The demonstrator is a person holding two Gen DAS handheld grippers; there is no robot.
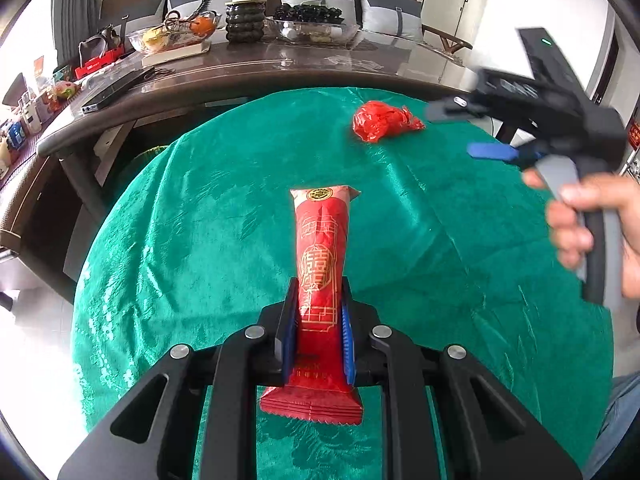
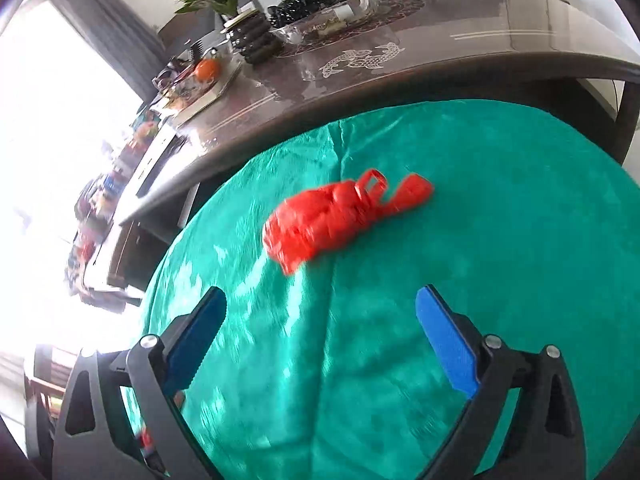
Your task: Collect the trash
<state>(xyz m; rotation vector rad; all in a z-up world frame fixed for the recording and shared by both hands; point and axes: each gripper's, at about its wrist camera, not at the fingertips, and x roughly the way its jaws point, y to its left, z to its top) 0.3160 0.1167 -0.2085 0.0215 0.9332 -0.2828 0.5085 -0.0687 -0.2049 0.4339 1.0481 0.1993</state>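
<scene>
Trash on the green patterned tablecloth [image 1: 200, 220] consists of two red items: a long red foil snack wrapper with gold lattice print [image 1: 320, 256] and a crumpled red plastic bag with knotted handles [image 1: 382, 122].

**Left gripper [image 1: 318, 304] — clenched on the wrapper.** The blue pads [image 1: 347, 336] press both long edges of the wrapper near its lower third. The serrated seal end hangs below the jaws at 6 o'clock; the other end projects toward 12 o'clock. Gripping across the narrow width lets the flat pack sit between the pads without folding, and the stiff pack stays straight beyond them. The gripper points steeply down at the cloth. Whether the far end touches the cloth cannot be told.

**Right gripper [image 2: 320, 332] — released, nothing between its jaws.** The jaws stand wide, judged as preparation for the bulky bag, which needs a broad opening. In the right wrist view the bag [image 2: 340, 220] lies at 12 o'clock of the fingertips, apart from them, handles trailing toward 2 o'clock. The view is tilted and blurred. In the left wrist view the person's hand [image 1: 592, 224] wraps the gripper's handle at 3 o'clock, the fingers aimed toward 9 o'clock, near the bag.

**Placement.** The bag lies near the cloth's far edge, beside a glossy brown side table [image 1: 280, 68] — no bin is visible.
</scene>
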